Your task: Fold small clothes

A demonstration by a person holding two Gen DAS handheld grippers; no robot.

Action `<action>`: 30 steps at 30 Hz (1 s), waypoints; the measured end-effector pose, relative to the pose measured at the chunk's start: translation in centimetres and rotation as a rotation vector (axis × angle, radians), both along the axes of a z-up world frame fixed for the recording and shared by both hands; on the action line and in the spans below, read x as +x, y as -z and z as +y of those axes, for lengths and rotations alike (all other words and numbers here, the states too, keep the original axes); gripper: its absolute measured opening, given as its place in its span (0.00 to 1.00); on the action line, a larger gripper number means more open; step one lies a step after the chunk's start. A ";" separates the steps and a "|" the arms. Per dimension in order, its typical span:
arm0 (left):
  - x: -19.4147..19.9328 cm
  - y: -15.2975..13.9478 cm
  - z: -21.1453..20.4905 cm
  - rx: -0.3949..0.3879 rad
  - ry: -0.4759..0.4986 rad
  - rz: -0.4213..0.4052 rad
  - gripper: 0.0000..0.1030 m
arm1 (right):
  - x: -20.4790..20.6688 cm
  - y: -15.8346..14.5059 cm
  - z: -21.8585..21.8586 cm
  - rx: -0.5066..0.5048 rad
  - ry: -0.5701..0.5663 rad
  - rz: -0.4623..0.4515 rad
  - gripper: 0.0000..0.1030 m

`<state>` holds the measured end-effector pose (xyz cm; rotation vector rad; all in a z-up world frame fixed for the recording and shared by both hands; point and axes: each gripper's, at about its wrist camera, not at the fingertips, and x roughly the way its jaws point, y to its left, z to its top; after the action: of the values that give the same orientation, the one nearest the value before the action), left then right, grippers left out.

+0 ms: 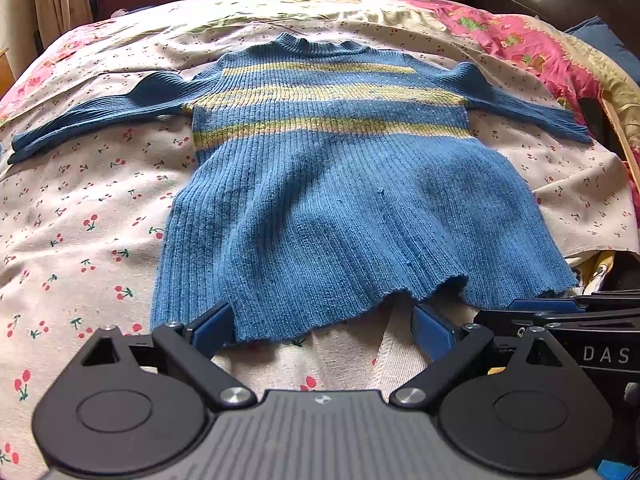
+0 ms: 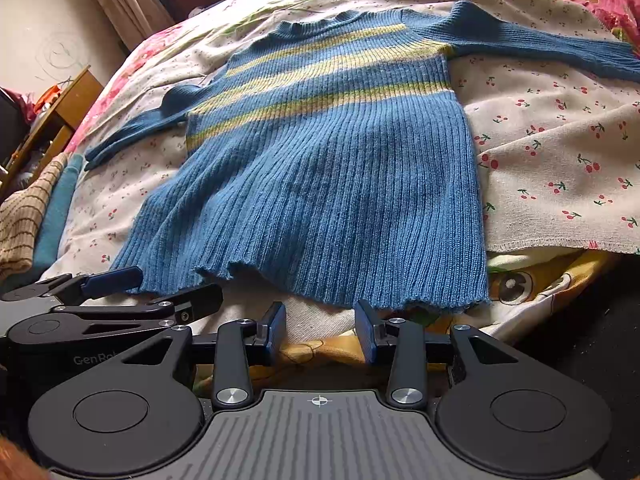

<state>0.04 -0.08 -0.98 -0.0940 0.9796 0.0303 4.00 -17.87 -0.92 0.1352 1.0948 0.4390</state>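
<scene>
Black gripper bodies fill the bottom of both wrist views, each with two blue-padded fingers pointing forward and down at the near hem of a small sweater. Both sets of fingers stand apart and hold nothing.

On the left gripper [image 1: 320, 330], the left pad tucks under the hem's left part, while the right pad sits just short of the wavy edge. The right gripper [image 2: 320, 330] waits just below the hem, near its right corner, not touching.

A blue ribbed sweater [image 1: 340, 184] with three yellow stripes lies flat on a bed [image 1: 80, 220] covered in cherry-print cloth. Its long axis runs straight away from the fingers, hem nearest, collar farthest, sleeves spread to either side. Each gripper is closest to its own hem corner, so lifting the hem toward the collar looks like the likely next move.

Readable writing: "DAS" on the right gripper's body in the left view; "GenRo", cut off, on the left gripper's body in the right view.
</scene>
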 end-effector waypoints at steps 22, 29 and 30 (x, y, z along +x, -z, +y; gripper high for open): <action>0.0 0.0 0.0 -0.001 0.000 0.001 1.00 | 0.0 0.0 0.0 -0.001 0.000 0.005 0.37; -0.2 0.2 -0.1 -0.001 0.000 0.002 1.00 | 0.0 0.0 0.0 -0.001 0.000 0.005 0.37; -0.2 0.3 -0.1 -0.001 0.000 0.003 1.00 | 0.0 0.0 0.0 -0.001 0.000 0.005 0.37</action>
<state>-0.20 -0.22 -1.27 -0.0949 0.9827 0.0299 3.97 -17.86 -0.92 0.1357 1.1002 0.4382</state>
